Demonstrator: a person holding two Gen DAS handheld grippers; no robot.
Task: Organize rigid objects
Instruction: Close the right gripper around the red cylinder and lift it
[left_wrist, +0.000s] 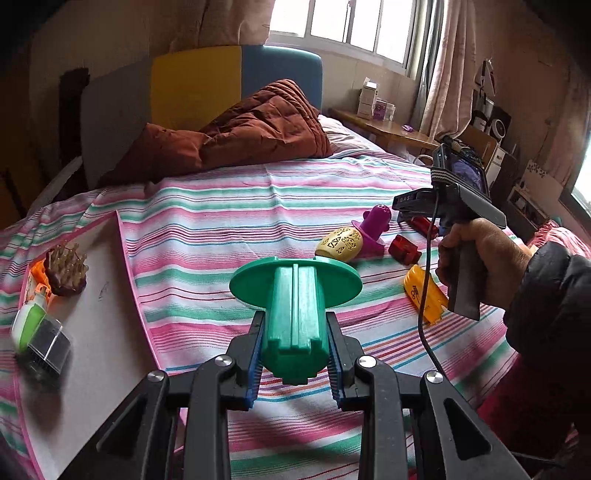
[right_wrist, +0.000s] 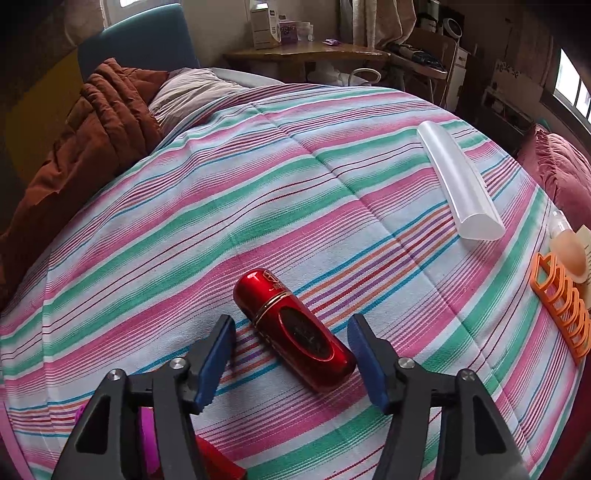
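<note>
L gripper (left_wrist: 295, 354): clamped on green mould (left_wrist: 295, 295) | R gripper (right_wrist: 291, 354): jaws wide, red case (right_wrist: 295, 328) between fingers, untouched

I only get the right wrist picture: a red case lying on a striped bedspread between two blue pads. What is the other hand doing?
Observer: The left tool is shut on a green plastic piece with a round flange.
Operator: Where might it go?
Observer: Perhaps the white board at the left, which already carries a brown brush.
Operator: More items near my red case?
Observer: Yes, a yellow patterned egg-shaped shell lies nearby.
</note>
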